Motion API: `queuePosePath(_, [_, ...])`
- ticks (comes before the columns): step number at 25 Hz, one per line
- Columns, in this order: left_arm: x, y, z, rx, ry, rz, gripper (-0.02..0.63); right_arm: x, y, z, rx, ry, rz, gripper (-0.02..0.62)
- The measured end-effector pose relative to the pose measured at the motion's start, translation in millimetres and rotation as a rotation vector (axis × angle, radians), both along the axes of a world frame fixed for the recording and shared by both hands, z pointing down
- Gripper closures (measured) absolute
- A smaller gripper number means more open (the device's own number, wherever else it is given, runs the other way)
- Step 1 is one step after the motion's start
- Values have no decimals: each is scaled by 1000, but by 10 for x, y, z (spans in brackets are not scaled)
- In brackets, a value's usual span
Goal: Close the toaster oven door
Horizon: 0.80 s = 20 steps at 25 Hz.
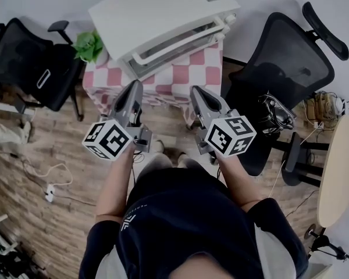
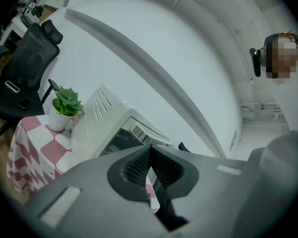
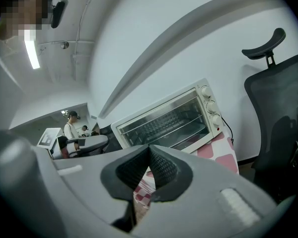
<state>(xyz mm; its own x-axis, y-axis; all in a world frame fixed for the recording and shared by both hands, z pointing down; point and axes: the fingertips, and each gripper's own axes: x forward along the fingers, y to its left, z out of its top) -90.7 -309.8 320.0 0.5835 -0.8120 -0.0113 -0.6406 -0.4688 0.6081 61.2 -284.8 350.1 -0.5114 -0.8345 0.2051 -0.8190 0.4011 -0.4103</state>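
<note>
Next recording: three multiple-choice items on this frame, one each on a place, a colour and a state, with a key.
1. Where is the potted plant? A. beside the toaster oven; B. on the floor; C. on a chair.
2. The tablecloth checks are: A. blue and white; B. pink and white; C. green and yellow.
3. The right gripper is: A. wide open; B. clamped on the door handle; C. shut, empty.
Key: 1A, it stands on the cloth by the oven; 2B, pink squares show; 3C, its jaws meet on nothing.
</note>
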Motion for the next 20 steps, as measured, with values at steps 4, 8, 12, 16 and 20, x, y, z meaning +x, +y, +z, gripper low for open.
queuePosePath(4, [-54,85,23,-1,-34,-12,591,25,55,1,3,14,14,594])
queuePosePath(8, [-131,150,69,3,-70,-31,591,39,102,-20,11,30,21,594])
queuePosePath(12, [-167,228,88,5,-117,-42,591,34,151,-26,13,38,18,594])
queuePosePath(16, [-159,261,98,2,-104,-40,591,46,185,-9,8,41,20,594])
queuePosePath(20, [-174,282,91,9,-104,-42,591,70,207,-37,21,48,32,594])
